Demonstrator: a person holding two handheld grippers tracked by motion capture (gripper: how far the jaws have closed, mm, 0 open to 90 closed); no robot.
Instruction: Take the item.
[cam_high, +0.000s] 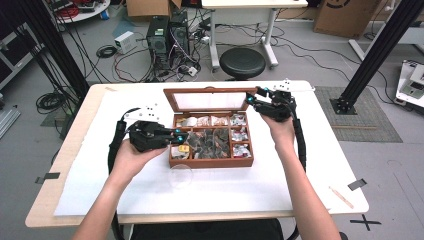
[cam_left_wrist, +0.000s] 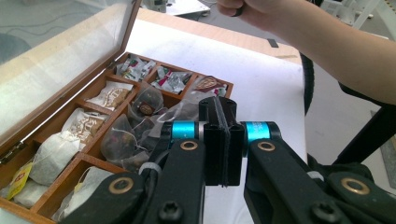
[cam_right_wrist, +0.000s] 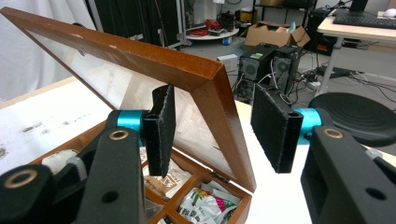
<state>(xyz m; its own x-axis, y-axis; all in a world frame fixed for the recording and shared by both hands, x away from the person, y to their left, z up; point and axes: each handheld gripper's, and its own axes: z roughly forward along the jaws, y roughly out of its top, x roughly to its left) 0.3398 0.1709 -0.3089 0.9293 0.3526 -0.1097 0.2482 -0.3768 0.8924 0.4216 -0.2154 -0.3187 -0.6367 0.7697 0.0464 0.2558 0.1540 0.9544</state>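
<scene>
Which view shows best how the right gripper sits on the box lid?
The right gripper view: its open jaws straddle the lid's side frame. The high view has the right gripper small at the lid corner; the left gripper view catches the lid's glass.

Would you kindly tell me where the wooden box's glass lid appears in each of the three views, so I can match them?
High view: the glass lid stands open at the back of the wooden box, centre of the picture.
Left gripper view: the lid slants across the upper left.
Right gripper view: the lid runs from upper left to centre, its corner between the open fingers.
Shared landmark: the box's tea-bag compartments.
</scene>
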